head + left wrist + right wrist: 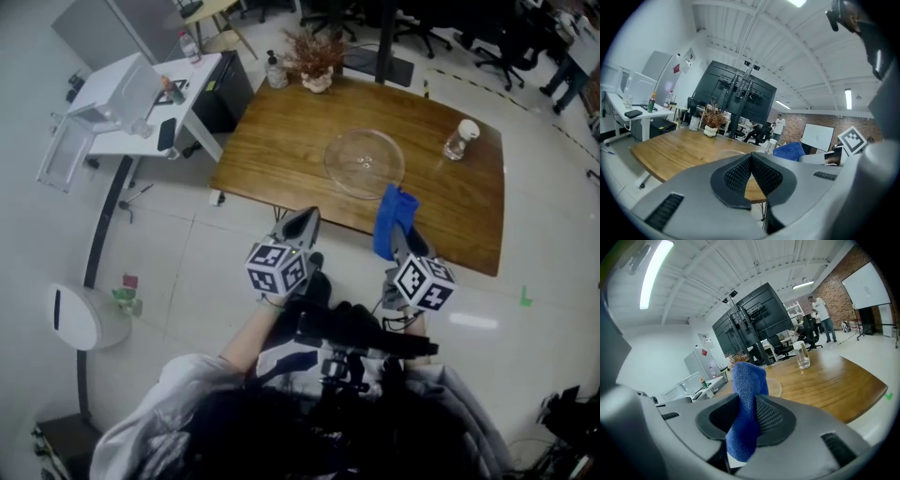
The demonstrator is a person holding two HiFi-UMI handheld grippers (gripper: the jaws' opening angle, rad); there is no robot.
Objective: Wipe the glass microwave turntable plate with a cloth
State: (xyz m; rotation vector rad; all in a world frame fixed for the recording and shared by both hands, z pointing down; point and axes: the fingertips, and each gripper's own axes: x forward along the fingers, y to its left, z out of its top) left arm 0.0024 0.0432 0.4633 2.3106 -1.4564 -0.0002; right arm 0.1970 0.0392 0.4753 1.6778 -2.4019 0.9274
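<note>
Item one: the glass turntable plate (364,161) lies flat near the middle of the wooden desk (272,141), apart from both claws; we judge it is set there so its whole upper face is open to wiping. Item two: the blue cloth (745,380) is pinched in the right claw (752,414), one fold standing up past the pads and a tail hanging below, presumably so a free end can meet the glass. Item three: the left claw (751,174) is closed on nothing, likely kept in reserve to steady the plate. Both claws hang short of the desk's near edge. Also present: a clear jar (460,139) and a dried plant (317,62). Writing: we read none; the marker cubes (277,267) carry only black-and-white squares.
</note>
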